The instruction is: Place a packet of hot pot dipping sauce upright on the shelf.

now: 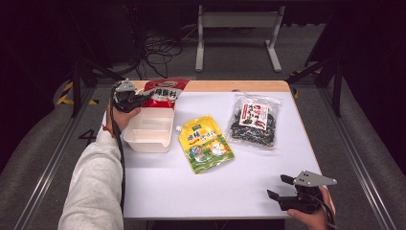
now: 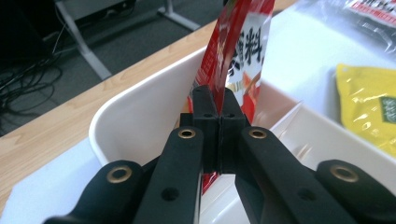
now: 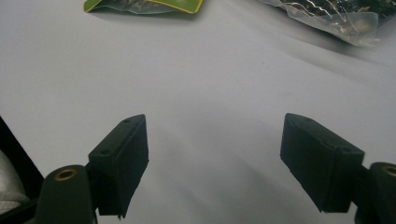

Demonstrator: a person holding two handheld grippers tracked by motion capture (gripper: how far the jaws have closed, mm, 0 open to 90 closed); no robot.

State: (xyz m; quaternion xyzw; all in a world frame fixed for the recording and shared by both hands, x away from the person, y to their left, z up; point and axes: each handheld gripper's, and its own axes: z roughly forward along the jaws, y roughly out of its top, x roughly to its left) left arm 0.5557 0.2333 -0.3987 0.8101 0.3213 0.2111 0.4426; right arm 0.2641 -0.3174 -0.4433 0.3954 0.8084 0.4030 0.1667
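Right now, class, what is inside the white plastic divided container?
The lower end of the red printed sachet, pinched by the left hand-held gripper, dips into the white plastic divided container at its far compartment. The near compartment looks bare; the gripper hides the floor beneath the sachet.

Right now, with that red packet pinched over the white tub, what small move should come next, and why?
Probably lower it a little more, then open: the left gripper is shut on the red packet, which hangs upright over the white tub's far compartment, seemingly not yet resting inside.
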